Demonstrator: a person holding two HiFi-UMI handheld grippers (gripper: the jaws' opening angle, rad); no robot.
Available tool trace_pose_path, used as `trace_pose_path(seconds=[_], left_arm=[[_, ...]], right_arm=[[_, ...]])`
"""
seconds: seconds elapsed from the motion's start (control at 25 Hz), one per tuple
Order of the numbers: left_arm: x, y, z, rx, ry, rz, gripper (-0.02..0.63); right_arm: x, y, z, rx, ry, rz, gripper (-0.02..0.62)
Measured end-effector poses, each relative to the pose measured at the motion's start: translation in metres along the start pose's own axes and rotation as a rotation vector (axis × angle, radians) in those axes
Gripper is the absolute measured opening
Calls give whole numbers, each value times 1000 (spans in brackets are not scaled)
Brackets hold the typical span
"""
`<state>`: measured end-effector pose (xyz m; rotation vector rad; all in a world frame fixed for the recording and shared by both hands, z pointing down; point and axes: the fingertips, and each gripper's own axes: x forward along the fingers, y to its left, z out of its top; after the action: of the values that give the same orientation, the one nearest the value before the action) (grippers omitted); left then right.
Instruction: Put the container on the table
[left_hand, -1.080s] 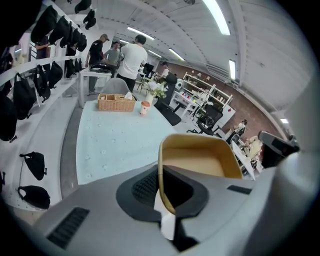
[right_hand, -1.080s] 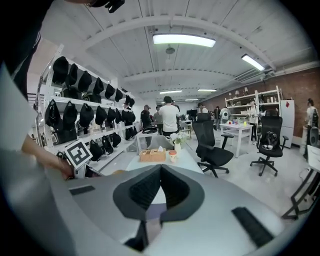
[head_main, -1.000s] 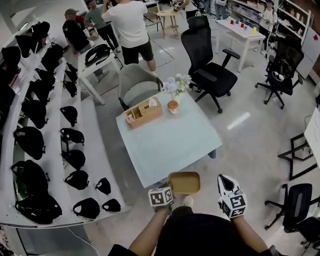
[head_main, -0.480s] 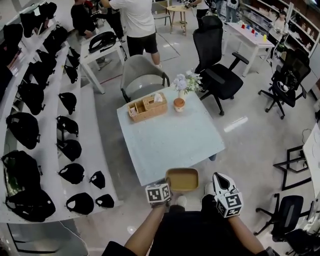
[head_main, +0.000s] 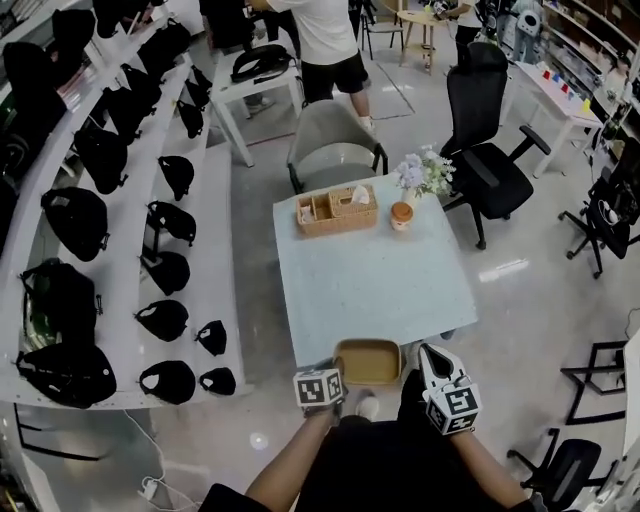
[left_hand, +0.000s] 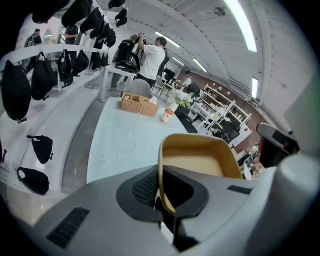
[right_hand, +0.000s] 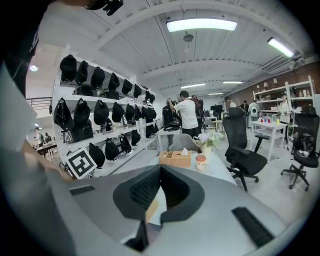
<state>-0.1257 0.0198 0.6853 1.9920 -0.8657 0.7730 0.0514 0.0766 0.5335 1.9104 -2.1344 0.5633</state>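
Observation:
A shallow tan container (head_main: 368, 361) hangs at the near edge of the pale blue table (head_main: 375, 280). My left gripper (head_main: 335, 376) is shut on the container's left rim. In the left gripper view the rim of the container (left_hand: 200, 160) runs between the pads of the left gripper (left_hand: 161, 192), and the table (left_hand: 125, 140) stretches out beyond it. My right gripper (head_main: 428, 353) is just to the right of the container, apart from it. In the right gripper view the right gripper (right_hand: 160, 170) has its jaws together with nothing between them.
At the table's far end are a wicker basket (head_main: 337, 210), an orange cup (head_main: 402, 214) and a vase of flowers (head_main: 422, 175). A grey chair (head_main: 335, 150) and a black office chair (head_main: 490, 170) stand behind it. Shelves of black bags (head_main: 150, 250) line the left.
Both grippers and the container have moved forward toward the table. The container has gone from short of the table to its near edge. The left grip has held.

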Motion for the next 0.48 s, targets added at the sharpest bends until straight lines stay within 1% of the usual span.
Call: trace_pose_path(seconds=[0.08, 0.2, 0.48], left_arm=[[6, -1, 11, -14, -17, 6, 12], [18, -5, 25, -57, -38, 30, 12], [59, -18, 63, -130, -47, 94, 12]], right_arm=[[16, -11, 7, -5, 3, 27, -2], [43, -32, 15, -3, 11, 65, -2], [100, -77, 43, -21, 12, 189, -2]])
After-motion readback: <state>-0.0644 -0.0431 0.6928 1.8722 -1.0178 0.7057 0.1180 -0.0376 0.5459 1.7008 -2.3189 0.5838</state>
